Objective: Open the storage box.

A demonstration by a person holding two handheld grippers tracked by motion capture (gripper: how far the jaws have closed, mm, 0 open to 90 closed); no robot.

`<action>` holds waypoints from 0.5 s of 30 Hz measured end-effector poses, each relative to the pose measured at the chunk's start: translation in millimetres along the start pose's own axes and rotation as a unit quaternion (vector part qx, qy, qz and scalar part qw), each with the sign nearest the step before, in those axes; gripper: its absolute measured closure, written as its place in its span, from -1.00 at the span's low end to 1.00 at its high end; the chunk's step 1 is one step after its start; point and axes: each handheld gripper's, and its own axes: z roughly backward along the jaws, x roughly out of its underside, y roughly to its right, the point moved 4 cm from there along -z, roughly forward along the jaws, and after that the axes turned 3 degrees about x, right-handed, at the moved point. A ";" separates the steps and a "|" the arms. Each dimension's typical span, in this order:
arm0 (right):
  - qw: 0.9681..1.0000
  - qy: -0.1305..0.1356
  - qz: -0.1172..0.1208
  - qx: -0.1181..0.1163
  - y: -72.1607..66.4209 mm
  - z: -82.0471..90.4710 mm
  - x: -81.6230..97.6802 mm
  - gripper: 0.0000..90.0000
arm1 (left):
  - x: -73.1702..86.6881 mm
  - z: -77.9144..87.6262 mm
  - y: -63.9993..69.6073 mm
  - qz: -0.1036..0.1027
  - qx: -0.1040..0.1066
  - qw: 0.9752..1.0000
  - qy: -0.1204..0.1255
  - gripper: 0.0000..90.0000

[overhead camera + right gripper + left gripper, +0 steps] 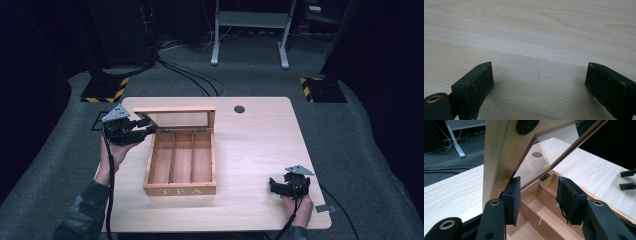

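A wooden tea box marked TEA stands left of the table's middle, with three bare compartments. Its glass-paned lid stands raised at the back. My left gripper is at the lid's left end and is open. In the left gripper view the left pad lies against the lid's wooden frame, and my left gripper has only the box's inside behind its gap. My right gripper rests at the table's front right, open; in its own view my right gripper spans bare wood.
The light wooden table has a round cable hole at the back. A small metal clip sticks out at its front right edge. Striped stand bases and a metal frame stand on the carpet beyond.
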 end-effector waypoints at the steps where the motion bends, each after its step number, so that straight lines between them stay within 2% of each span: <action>1: 1.000 0.000 0.000 0.000 0.1 0.0 0.0 -0.84 | 0.0 -0.1 0.1 0.000 0.000 1.000 0.000 0.20; 15: 1.000 0.000 0.000 0.000 0.0 -0.1 0.0 -0.83 | -0.3 -0.2 -0.9 -0.002 -0.001 1.000 0.001 0.20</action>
